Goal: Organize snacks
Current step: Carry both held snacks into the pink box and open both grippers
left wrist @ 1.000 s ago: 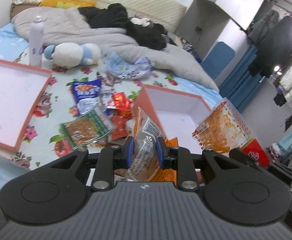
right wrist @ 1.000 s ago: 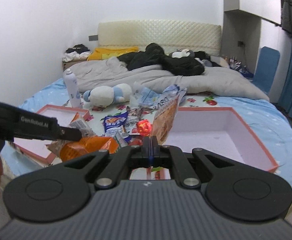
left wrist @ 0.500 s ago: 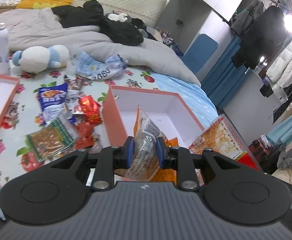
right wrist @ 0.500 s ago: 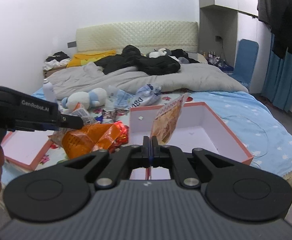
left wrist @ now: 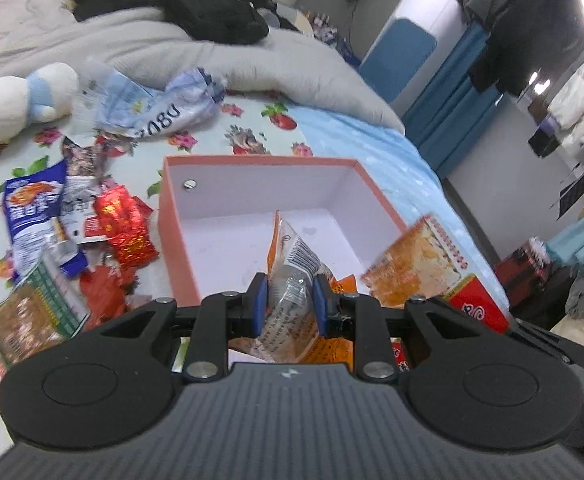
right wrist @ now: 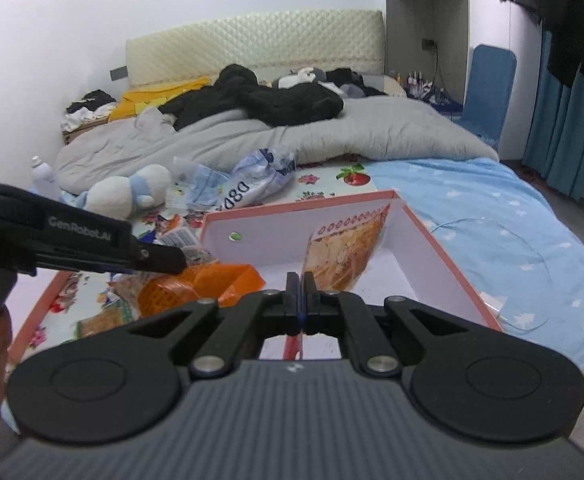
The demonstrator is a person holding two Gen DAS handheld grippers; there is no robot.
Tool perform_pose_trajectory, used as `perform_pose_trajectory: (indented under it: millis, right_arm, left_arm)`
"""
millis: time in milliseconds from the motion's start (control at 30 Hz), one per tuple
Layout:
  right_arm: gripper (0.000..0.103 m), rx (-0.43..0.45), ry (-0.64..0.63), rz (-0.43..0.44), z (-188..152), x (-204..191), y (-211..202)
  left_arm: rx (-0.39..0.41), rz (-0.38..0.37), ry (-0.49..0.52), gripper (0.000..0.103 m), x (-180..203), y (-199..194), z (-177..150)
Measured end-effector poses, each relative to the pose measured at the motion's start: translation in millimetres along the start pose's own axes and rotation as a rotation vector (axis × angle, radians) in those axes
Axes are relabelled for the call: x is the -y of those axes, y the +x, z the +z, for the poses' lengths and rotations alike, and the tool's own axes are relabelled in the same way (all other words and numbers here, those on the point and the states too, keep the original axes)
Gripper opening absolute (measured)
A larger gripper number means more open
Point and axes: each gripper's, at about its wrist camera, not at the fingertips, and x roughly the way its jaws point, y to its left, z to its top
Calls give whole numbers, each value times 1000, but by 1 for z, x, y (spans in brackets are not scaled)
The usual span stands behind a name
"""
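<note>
My left gripper (left wrist: 290, 300) is shut on an orange and clear snack bag (left wrist: 292, 264), held at the near edge of the open pink box (left wrist: 180, 224). My right gripper (right wrist: 299, 300) is shut on a flat orange snack packet (right wrist: 345, 252), held upright over the same pink box (right wrist: 443, 256). That packet shows at the right of the left wrist view (left wrist: 415, 268). The left gripper's arm (right wrist: 92, 248) and its orange bag (right wrist: 212, 280) show at the left of the right wrist view. The box interior is white and bare.
Loose snack packets lie left of the box: a blue one (left wrist: 32, 216), a red one (left wrist: 126, 228), a green one (left wrist: 24, 316). A plush toy (left wrist: 16, 96), a crumpled plastic bag (left wrist: 152, 108) and a grey duvet (right wrist: 292, 140) lie behind. The box lid (right wrist: 36, 312) lies at left.
Both grippers have moved right and forward with their packets, from beside the snack pile to over the pink box, which is now nearer and centred in both views.
</note>
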Motion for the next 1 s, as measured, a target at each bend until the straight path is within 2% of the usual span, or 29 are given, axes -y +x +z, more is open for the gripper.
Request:
perform_pose_trajectory:
  millis: [233,367,433,500,533,567,600,667,1000]
  right_arm:
    - [3,-79,26,8,-4,19,55]
    - [6,-109,43,1,-6,26,76]
    - [7,-114,69,2,-6,31,82]
    - [9,-127,84,5,-6,35,86]
    - [11,-141,89,3,-7,36,87]
    - [21,-154,96,2,-8,38,88]
    - [39,-158,109,-1,-10,40,87]
    - [54,-156,126,-23,-13,41,81]
    - [53,-107,136,-6,-18,20,21]
  left_arm:
    - [-78,3,1,28,-8,62,13]
    - [-113,-18,-15,29,-14,83,15]
    - [-120,-1,-21,29,-14,87,14]
    - [-139,3,-24,43,-15,90,15]
    - [-139,-1,-22,49,-15,89,15]
    - [-130,0,-19,60,-14,86,14]
    - [-118,1,-10,67,-13,81,14]
    - [-96,-4,16,68,-9,70,13]
    - [-1,11,68,68,3,-16,-4]
